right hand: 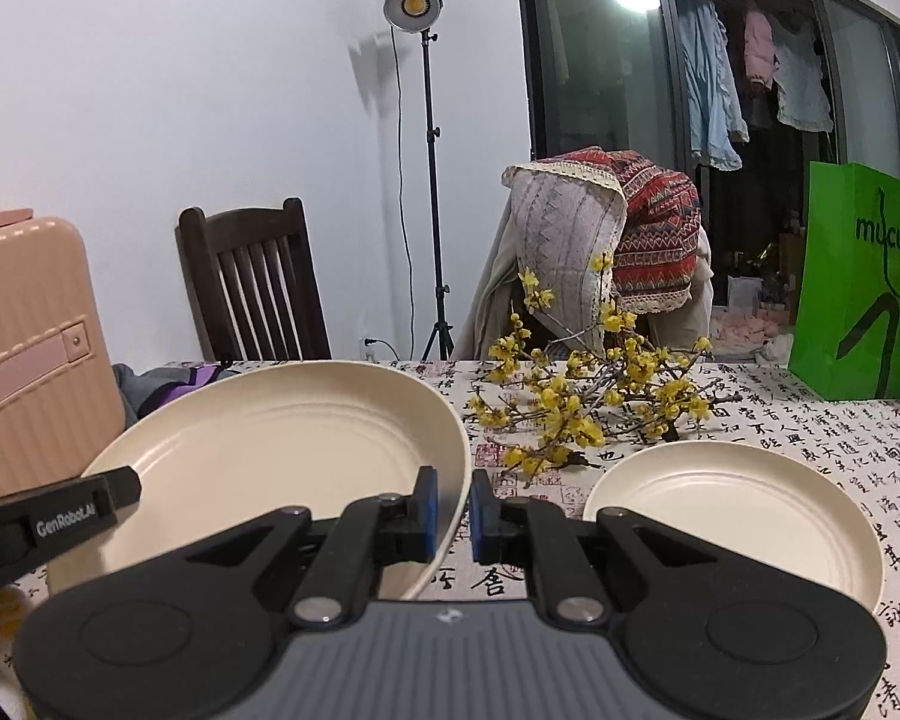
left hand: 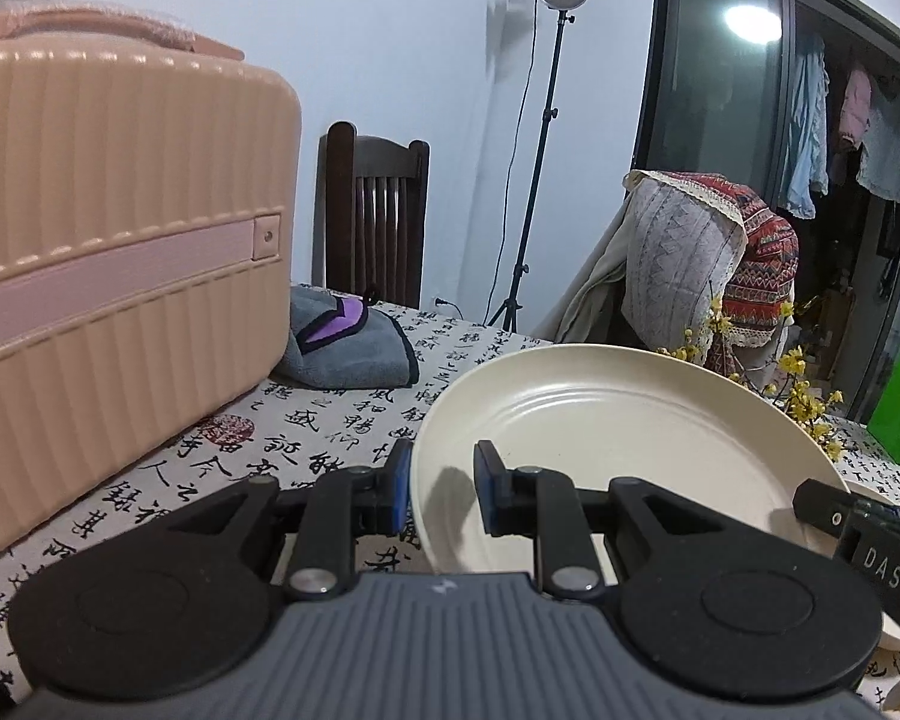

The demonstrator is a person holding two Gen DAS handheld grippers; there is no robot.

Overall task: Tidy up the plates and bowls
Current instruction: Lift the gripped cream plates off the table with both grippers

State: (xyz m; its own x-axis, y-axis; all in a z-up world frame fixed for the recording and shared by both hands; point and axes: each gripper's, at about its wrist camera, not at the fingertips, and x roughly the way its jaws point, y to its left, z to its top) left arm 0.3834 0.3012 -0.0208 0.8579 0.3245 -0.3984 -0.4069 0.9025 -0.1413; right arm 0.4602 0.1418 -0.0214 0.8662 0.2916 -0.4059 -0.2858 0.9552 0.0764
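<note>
Large cream plate (left hand: 618,438) raised off the counter (left hand: 354,414), tilted, gripped at opposite edges. Left rim between the jaws of the left gripper (left hand: 439,489), pinched narrowly. Right rim between the jaws of the right gripper (right hand: 453,510), pressed tight on it. Smaller cream plate (right hand: 732,504) flat on the counter, right of the right gripper, beside yellow flower branches (right hand: 588,396).

Both grippers, left (left hand: 441,489) and right (right hand: 453,510), have black linkage arms, blue pads, silver pivot screws and ribbed grey bodies.
</note>
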